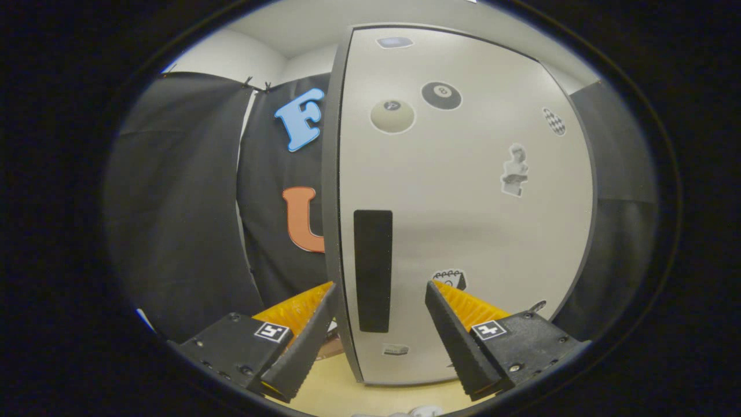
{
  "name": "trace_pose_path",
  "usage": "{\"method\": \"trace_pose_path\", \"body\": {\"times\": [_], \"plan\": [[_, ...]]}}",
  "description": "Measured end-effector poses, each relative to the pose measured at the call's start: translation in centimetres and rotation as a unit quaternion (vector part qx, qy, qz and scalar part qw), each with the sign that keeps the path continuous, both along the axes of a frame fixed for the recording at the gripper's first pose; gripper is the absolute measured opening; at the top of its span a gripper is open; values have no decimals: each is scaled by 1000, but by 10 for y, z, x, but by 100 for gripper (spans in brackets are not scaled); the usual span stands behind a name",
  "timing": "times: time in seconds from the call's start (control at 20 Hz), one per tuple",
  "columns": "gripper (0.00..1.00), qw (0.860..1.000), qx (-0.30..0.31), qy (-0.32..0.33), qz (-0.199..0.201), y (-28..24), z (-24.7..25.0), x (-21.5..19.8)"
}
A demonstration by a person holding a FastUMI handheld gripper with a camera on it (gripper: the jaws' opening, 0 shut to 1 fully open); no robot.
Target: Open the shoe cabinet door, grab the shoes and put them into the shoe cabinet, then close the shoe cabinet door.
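Facing the shoe cabinet door (463, 202) straight on, pale and smooth, standing upright on the light wooden worktop (330, 382). Door shut against its dark frame edge on the left. Tall dark handle strip (373, 270) set low near that left edge, running vertically.

Tool (379, 289) released, fingers spread wide and gripping nothing. Left fingertip (324, 295) just outside the door's left edge, right fingertip (437, 292) over the door face, handle strip sitting between the two and just beyond them. Cannot tell whether either finger actually touches the door.

Stickers scattered over the door: a cream billiard ball (392, 116) up high, a black eight ball (441, 95) just right of it, a small checkered oval (554, 121) far right, a bust figure (514, 170) lower on the right, a notepad sticker (449, 279) beside the right fingertip, a small pale label (396, 349) below the handle strip, a bluish tag (395, 42) near the top.

Black cloth wall (185, 202) hanging left of the cabinet and also behind it on the right. White room wall and ceiling visible above.

Something pale and small (425, 411) at the near edge of the worktop, too cut off to identify.
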State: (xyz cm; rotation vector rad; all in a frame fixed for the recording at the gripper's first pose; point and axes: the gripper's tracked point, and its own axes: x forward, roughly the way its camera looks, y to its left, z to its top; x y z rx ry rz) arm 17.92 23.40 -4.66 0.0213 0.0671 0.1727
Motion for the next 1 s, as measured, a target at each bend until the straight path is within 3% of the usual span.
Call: {"method": "trace_pose_path", "body": {"times": [0.4,0.55,0.65,1.0], "plan": [[72,1000,-1,11,-21,4,-3,20],[57,1000,9,18,-20,9,-6,22],[41,999,15,25,-24,7,-7,22],[29,999,20,41,1,7,-8,10]]}}
